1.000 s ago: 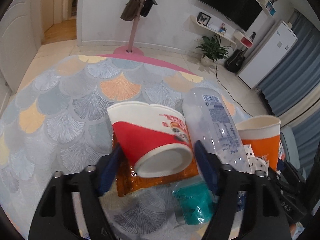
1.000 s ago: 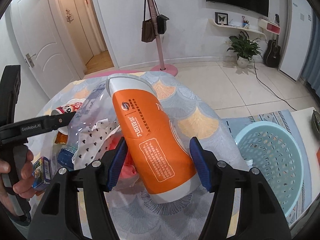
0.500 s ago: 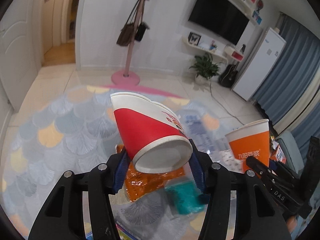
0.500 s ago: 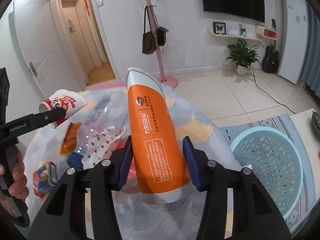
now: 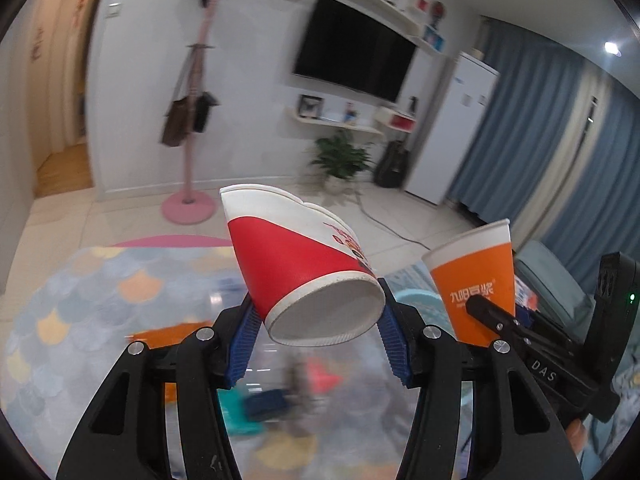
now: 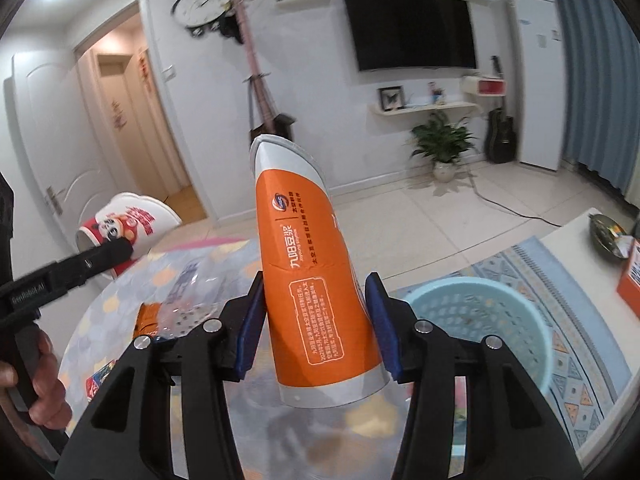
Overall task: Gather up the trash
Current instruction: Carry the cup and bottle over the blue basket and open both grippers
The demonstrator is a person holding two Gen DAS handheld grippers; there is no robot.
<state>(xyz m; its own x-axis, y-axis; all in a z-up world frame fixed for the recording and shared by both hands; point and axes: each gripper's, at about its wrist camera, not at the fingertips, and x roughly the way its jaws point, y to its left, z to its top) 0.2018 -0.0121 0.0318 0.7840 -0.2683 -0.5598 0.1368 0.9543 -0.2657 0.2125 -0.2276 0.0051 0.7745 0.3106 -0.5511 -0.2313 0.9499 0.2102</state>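
My left gripper (image 5: 316,334) is shut on a red and white paper cup (image 5: 296,264), held above the round table with its base toward the camera. The same cup shows in the right wrist view (image 6: 128,224). My right gripper (image 6: 314,328) is shut on an orange and white paper cup (image 6: 310,276), also lifted; it shows in the left wrist view (image 5: 474,276). A light blue basket (image 6: 500,332) stands on the floor right of the table. Blurred trash lies on the table: a clear plastic bottle (image 6: 188,280), an orange wrapper (image 5: 160,338), a teal item (image 5: 240,412).
The round table (image 5: 80,288) has a glossy scale-pattern cover. A small carton (image 6: 100,380) lies at its left edge. A pink coat stand (image 5: 188,184), a plant (image 6: 442,148), a guitar and a white fridge stand by the wall. A low white table (image 6: 592,256) sits right.
Both grippers have risen from the table, each carrying its cup. The trash on the table now lies farther below, and the views tilt up toward the wall.
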